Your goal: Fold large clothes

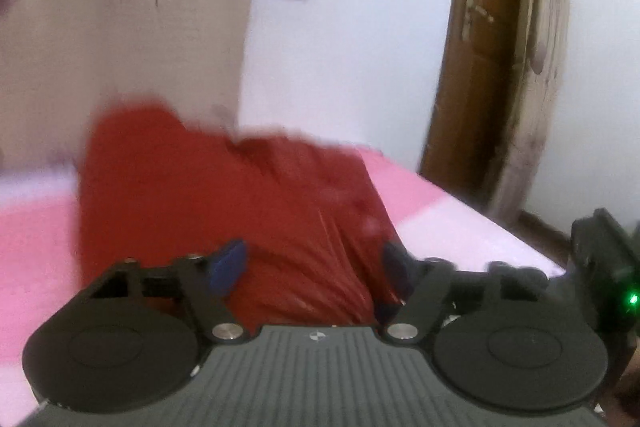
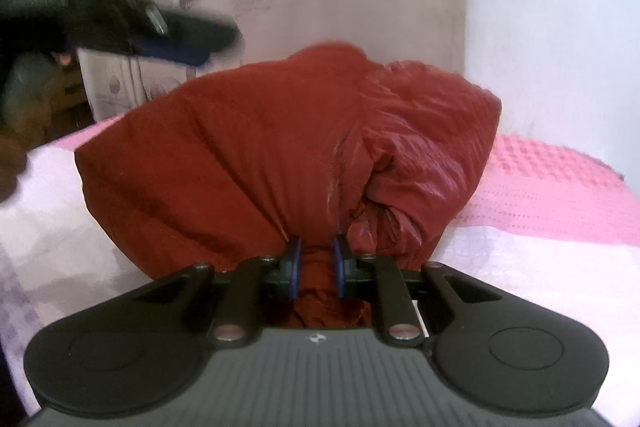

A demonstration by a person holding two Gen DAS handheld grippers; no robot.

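Currently we're clamping a bunched fold of the red jacket (image 2: 280, 147) in the right gripper (image 2: 316, 267); it's lying heaped on the pink bedspread (image 2: 560, 187). We're holding the left gripper (image 1: 312, 267) with jaws apart above the jacket, gripping nothing.

The jacket (image 2: 256, 147) lies bundled on the bed (image 2: 560, 187) — curtain (image 2: 360, 7) behind it, door (image 1: 472, 67) off right.

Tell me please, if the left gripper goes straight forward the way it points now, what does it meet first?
Most likely the red jacket: it fills the view directly ahead of the open left gripper. The blur makes the depth uncertain.
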